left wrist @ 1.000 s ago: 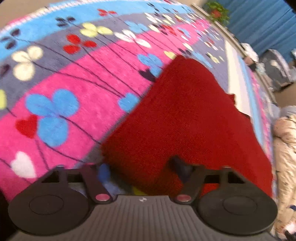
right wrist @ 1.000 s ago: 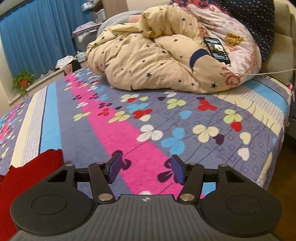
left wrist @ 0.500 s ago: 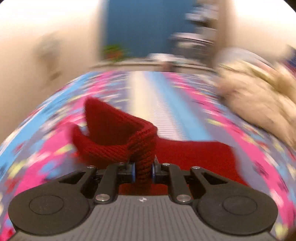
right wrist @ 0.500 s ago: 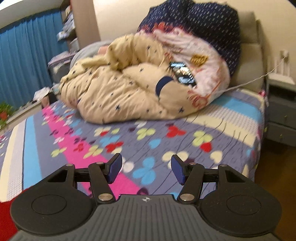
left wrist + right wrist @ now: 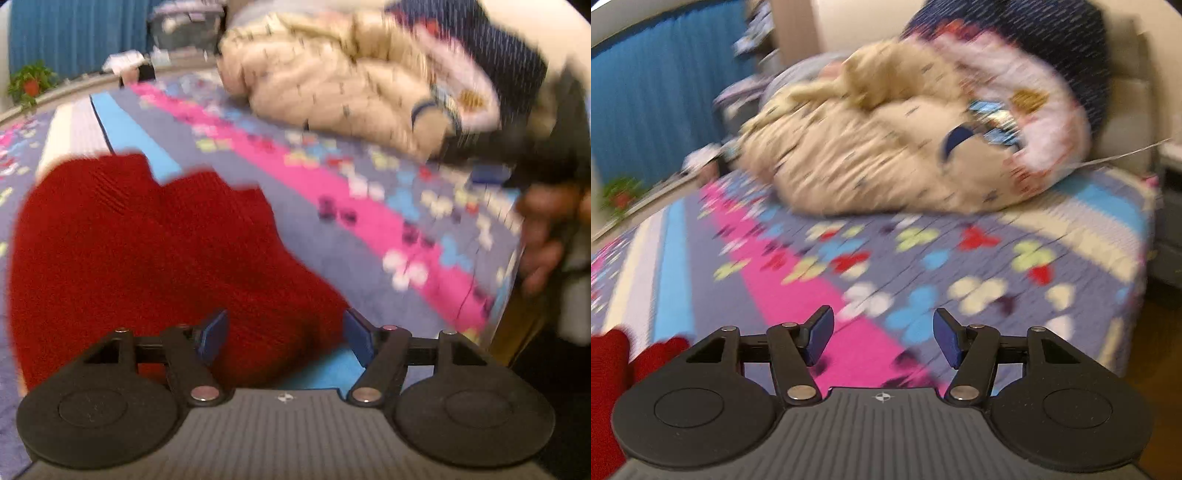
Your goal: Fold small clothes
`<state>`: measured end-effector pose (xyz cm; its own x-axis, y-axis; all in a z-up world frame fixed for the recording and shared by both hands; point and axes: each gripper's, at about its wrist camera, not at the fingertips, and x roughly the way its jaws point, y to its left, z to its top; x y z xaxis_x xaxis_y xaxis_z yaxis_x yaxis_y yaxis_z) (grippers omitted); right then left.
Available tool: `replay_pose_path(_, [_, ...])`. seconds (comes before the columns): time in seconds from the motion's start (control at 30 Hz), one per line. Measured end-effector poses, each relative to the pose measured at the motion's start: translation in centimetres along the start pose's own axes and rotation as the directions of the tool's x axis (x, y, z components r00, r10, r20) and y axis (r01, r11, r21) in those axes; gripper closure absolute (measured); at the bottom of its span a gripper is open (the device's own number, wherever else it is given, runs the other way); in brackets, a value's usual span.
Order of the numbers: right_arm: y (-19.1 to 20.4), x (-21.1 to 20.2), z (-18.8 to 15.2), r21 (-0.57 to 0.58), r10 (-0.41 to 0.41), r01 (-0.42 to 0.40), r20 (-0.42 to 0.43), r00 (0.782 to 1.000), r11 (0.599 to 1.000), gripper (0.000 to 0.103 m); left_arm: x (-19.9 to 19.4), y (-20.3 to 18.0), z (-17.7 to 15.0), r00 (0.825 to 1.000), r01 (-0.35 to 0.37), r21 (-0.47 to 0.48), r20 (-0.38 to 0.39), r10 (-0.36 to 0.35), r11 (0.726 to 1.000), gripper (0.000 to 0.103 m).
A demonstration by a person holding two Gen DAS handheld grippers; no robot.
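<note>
A red knitted garment (image 5: 147,251) lies on the flowered bedspread (image 5: 369,221), filling the left half of the left wrist view. My left gripper (image 5: 284,334) is open and empty, its jaws spread just above the garment's near edge. A corner of the red garment (image 5: 613,369) shows at the lower left of the right wrist view. My right gripper (image 5: 882,338) is open and empty above the pink stripe of the bedspread (image 5: 923,258), to the right of the garment. Both views are blurred by motion.
A crumpled beige star-print duvet (image 5: 871,166) and a dark blue pillow (image 5: 1034,44) are heaped at the head of the bed. A person's hand (image 5: 546,236) holding the other gripper shows at the right edge. Blue curtains (image 5: 657,103) and a potted plant (image 5: 31,83) stand beyond the bed.
My left gripper was shut on a fold of the red garment half a second ago; it has let go and now stands open. Both views have swung sideways.
</note>
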<state>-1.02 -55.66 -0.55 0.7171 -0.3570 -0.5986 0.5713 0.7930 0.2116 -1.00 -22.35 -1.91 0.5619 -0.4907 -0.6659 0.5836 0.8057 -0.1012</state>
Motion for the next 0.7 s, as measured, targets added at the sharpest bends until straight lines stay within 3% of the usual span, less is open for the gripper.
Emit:
replay_pose_path(0.1, [1.8, 0.4, -0.5, -0.021, 0.104, -0.106, -0.048, 0.993, 0.994, 0.041, -3.1, 3.3, 0.3, 0.996, -0.020, -0.080, 0.084, 0.027, 0.997, 0.032])
replay_pose_path(0.17, [3.1, 0.4, -0.8, -0.035, 0.180, -0.182, -0.066, 0.981, 0.983, 0.040, -4.1, 5.6, 0.1, 0.992, -0.068, -0.141, 0.099, 0.082, 0.988, 0.040])
replay_pose_path(0.23, [4.9, 0.2, -1.2, -0.052, 0.263, -0.268, -0.087, 0.961, 0.962, 0.038, -4.3, 7.5, -0.5, 0.986, -0.135, -0.183, 0.073, 0.150, 0.974, 0.059])
replay_pose_path(0.33, [7.2, 0.1, -2.0, -0.072, 0.363, -0.375, -0.133, 0.922, 0.924, 0.037, -3.4, 9.4, -2.0, 0.979, -0.202, -0.235, -0.012, 0.205, 0.951, 0.074])
replay_pose_path(0.43, [9.3, 0.0, -2.8, -0.095, 0.433, -0.455, -0.186, 0.882, 0.886, 0.036, -1.3, 8.9, -3.2, 0.978, -0.197, -0.146, -0.101, 0.184, 0.969, 0.074])
replay_pose_path(0.5, [10.6, 0.1, -3.6, -0.115, 0.467, -0.501, -0.231, 0.853, 0.858, 0.033, -1.5, 8.3, -3.6, 0.977, -0.205, -0.093, -0.080, 0.198, 0.974, 0.074])
replay_pose_path(0.63, [12.9, 1.2, -6.3, -0.143, 0.492, -0.586, -0.409, 0.769, 0.798, 0.031, -2.5, 9.6, -3.1, 0.987, -0.156, -0.188, -0.056, 0.148, 0.970, 0.071])
replay_pose_path(0.7, [14.2, 1.7, -8.0, -0.203, 0.446, -0.591, -0.481, 0.755, 0.781, 0.032, -3.3, 10.4, -3.0, 0.988, -0.157, -0.217, -0.037, 0.153, 0.963, 0.071])
